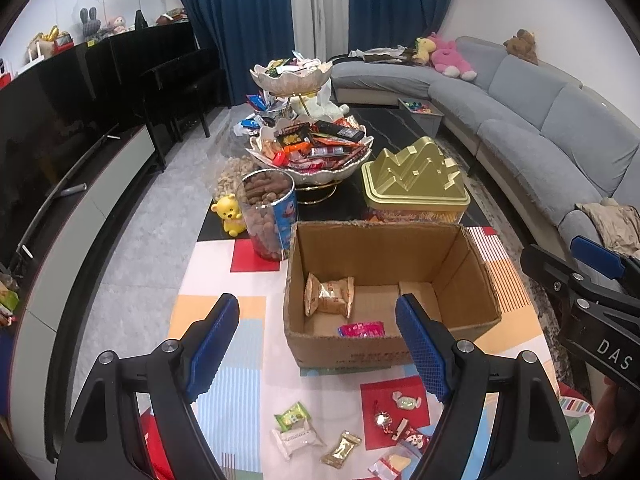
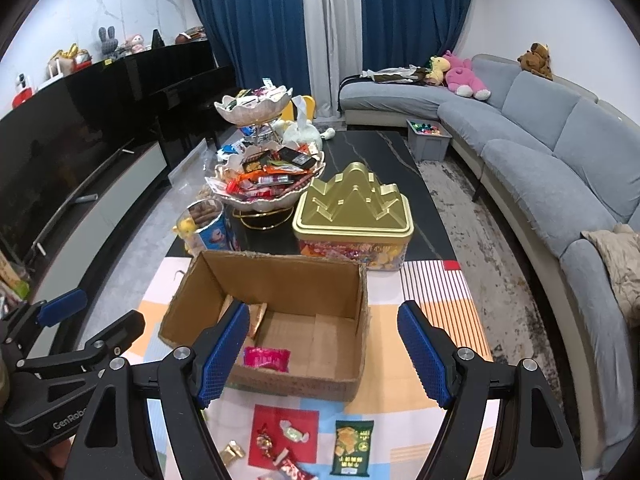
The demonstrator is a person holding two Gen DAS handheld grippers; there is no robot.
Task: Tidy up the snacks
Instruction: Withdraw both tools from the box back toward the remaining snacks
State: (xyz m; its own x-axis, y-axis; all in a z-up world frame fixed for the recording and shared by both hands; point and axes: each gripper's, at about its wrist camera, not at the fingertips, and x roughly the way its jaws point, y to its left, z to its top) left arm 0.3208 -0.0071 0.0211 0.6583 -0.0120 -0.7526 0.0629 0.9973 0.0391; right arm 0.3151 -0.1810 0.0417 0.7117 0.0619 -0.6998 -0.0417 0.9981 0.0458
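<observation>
An open cardboard box [image 1: 472, 276] [image 2: 276, 280] stands on the patterned table mat. It holds a beige snack packet [image 1: 329, 294] and a pink packet [image 1: 362, 329] [image 2: 267, 358]. Loose snacks lie on the mat in front of it: a green packet [image 1: 293, 416], a white packet [image 1: 298, 439], a gold packet [image 1: 341, 449], wrapped candies [image 1: 406, 401] [image 2: 294, 434] and a dark green bag [image 2: 352, 447]. My left gripper [image 1: 318, 350] is open and empty, above the loose snacks. My right gripper [image 2: 322, 354] is open and empty, over the box's near wall.
Behind the box stand a gold-lidded tin [image 1: 414, 178] [image 2: 354, 208], a two-tier snack dish [image 1: 312, 150] [image 2: 264, 184], a jar of brown snacks [image 1: 268, 212] and a yellow bear toy [image 1: 229, 214]. A grey sofa [image 2: 540, 152] curves along the right; a TV cabinet [image 1: 80, 216] runs along the left.
</observation>
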